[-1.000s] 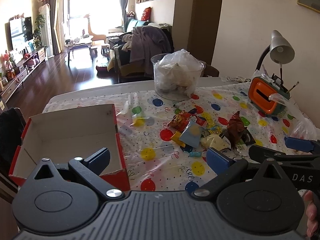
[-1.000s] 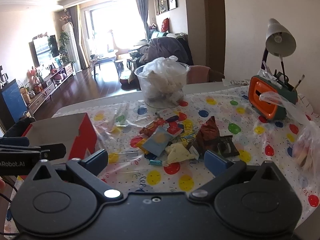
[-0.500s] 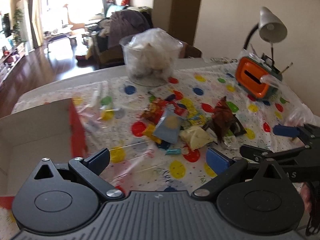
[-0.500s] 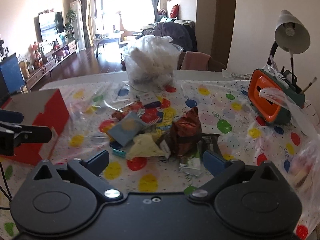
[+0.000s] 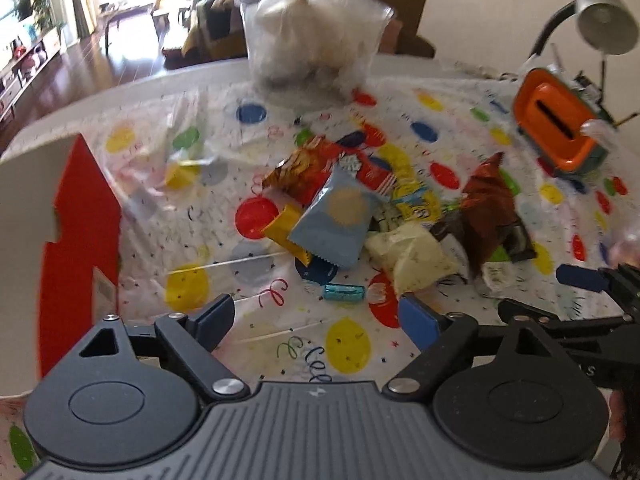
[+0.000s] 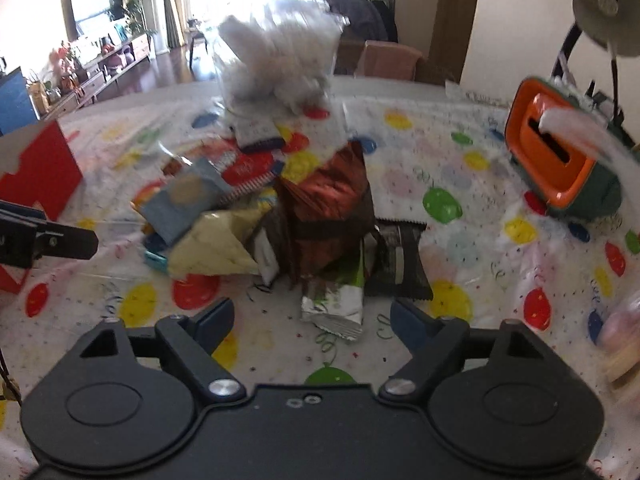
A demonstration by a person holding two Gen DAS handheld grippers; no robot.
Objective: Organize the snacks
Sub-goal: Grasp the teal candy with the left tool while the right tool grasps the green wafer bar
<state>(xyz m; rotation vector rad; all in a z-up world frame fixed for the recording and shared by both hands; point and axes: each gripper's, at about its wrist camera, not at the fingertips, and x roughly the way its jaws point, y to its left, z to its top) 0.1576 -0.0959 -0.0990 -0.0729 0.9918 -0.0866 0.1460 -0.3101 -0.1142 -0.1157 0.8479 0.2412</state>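
Note:
A pile of snack packets lies mid-table on the dotted cloth: a light blue packet (image 5: 340, 216), an orange-red one (image 5: 304, 168), a cream one (image 5: 412, 256), a brown one (image 5: 488, 208) and a small teal candy (image 5: 344, 293). My left gripper (image 5: 316, 316) hovers just short of the candy, jaws closing, nothing between the pads. My right gripper (image 6: 312, 316) is closing too. A silver-green wrapper (image 6: 332, 308) lies between its fingertips, untouched by the pads. Behind it stand the brown packet (image 6: 332, 208) and a black packet (image 6: 400, 260). A red cardboard box (image 5: 80, 240) sits at the left.
A clear tub stuffed with white bags (image 5: 316, 28) stands behind the pile. An orange tissue holder (image 5: 556, 132) and a desk lamp (image 5: 604, 12) are at the right by the wall. A clear plastic bag (image 6: 620, 328) lies at the right edge.
Both grippers have come down and forward onto the snack pile, which now looms larger. Their jaws have narrowed a little. The red box has slid to the left edge of both views.

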